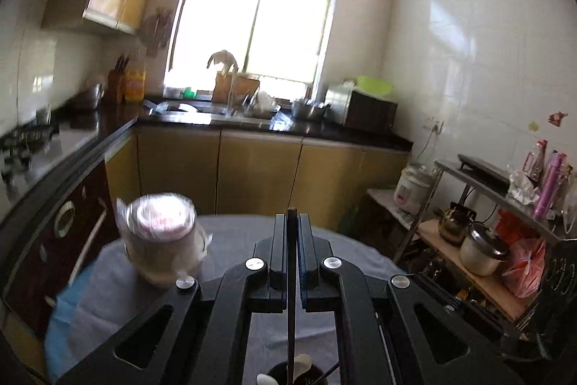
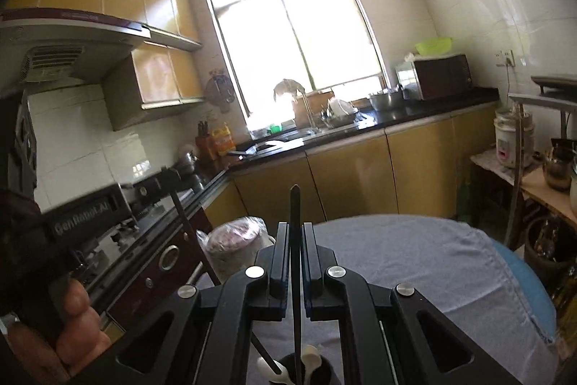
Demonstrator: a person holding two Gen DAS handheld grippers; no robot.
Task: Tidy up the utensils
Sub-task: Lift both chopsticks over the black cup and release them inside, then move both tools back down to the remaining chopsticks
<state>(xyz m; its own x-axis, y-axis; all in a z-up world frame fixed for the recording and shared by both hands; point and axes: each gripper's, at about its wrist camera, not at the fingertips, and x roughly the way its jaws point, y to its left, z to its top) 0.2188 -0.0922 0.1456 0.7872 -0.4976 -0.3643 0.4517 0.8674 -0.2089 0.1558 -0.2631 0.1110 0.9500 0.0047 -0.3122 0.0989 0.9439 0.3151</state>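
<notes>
Left gripper [image 1: 292, 233] jaws clamped on dark chopstick [image 1: 290, 294]; right gripper [image 2: 295, 240] — same, second chopstick [image 2: 295, 262]; both above black holder [image 2: 306, 372] on bench [image 2: 414, 262].

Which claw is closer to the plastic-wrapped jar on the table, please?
Left. The left claw is just right of the jar, which looms large in its view; the right claw sits farther right and sees it smaller.

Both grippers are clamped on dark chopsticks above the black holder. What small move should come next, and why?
Probably lift a little more. The left gripper and right gripper are each shut on a chopstick whose lower end still reaches the black holder, beside the white spoons.
</notes>
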